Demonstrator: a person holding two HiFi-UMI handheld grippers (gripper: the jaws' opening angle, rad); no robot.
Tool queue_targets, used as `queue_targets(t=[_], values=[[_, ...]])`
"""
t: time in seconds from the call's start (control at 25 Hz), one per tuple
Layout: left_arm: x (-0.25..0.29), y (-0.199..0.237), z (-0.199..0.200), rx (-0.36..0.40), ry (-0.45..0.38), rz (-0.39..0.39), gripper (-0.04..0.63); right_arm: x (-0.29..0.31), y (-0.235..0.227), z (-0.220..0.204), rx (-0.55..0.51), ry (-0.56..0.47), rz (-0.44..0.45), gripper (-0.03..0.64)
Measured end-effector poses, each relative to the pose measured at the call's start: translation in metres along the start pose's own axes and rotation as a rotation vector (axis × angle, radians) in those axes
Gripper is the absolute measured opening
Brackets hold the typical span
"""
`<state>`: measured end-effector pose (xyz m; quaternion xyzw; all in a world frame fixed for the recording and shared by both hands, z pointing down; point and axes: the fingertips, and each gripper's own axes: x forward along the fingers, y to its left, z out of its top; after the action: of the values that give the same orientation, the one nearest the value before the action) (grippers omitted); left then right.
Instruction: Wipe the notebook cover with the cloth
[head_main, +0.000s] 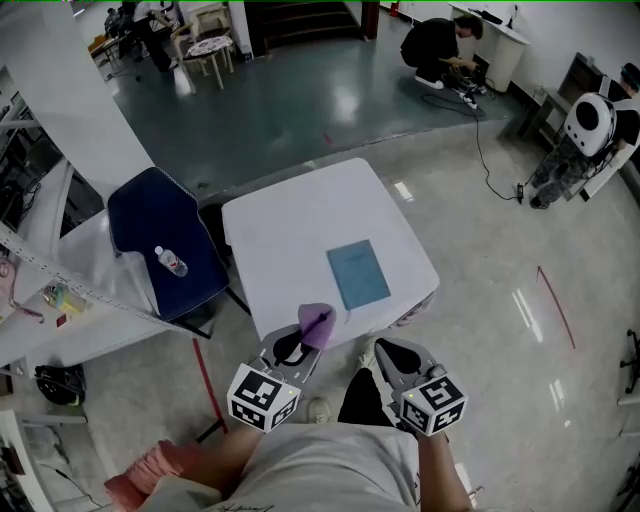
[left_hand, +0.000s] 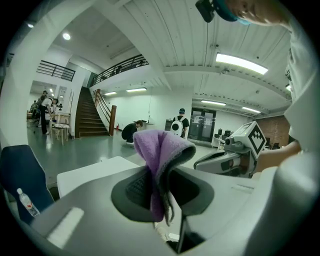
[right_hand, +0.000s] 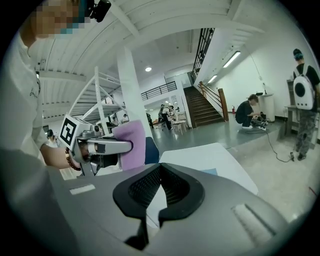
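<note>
A light blue notebook (head_main: 358, 273) lies flat on the near right part of the white table (head_main: 290, 235). My left gripper (head_main: 305, 338) hovers at the table's near edge, shut on a purple cloth (head_main: 315, 324) that sticks up from its jaws. In the left gripper view the cloth (left_hand: 162, 145) is folded and pinched between the jaws. My right gripper (head_main: 386, 350) is held just off the near edge, to the right of the left one, shut with nothing in it. In the right gripper view its jaws meet (right_hand: 159, 168), and the cloth (right_hand: 131, 142) shows at left.
A dark blue chair (head_main: 165, 235) with a water bottle (head_main: 172, 262) on its seat stands left of the table. Cluttered white benches (head_main: 40, 300) lie further left. A person (head_main: 440, 50) crouches far back, and a cable (head_main: 485, 150) runs across the floor.
</note>
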<state>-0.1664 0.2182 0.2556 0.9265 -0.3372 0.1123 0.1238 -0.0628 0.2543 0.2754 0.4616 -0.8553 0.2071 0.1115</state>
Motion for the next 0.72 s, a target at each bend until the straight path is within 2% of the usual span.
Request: queue_targets(t=[0.12, 0.28, 0.4, 0.72], values=[[0.028, 0.012, 0.004, 0.009, 0.015, 0.011, 0.077, 0.018, -0.024, 0.01, -0.001, 0.004, 0.02, 0.014], [0.071, 0.036, 0.015, -0.031, 0.021, 0.036, 0.077, 0.039, -0.066, 0.027, -0.007, 0.016, 0.04, 0.014], [0.103, 0.051, 0.032, -0.034, 0.011, 0.056, 0.077, 0.051, -0.101, 0.046, -0.02, 0.024, 0.051, 0.014], [0.176, 0.069, 0.067, -0.04, 0.001, 0.096, 0.077, 0.074, -0.18, 0.091, -0.046, 0.026, 0.086, 0.014]])
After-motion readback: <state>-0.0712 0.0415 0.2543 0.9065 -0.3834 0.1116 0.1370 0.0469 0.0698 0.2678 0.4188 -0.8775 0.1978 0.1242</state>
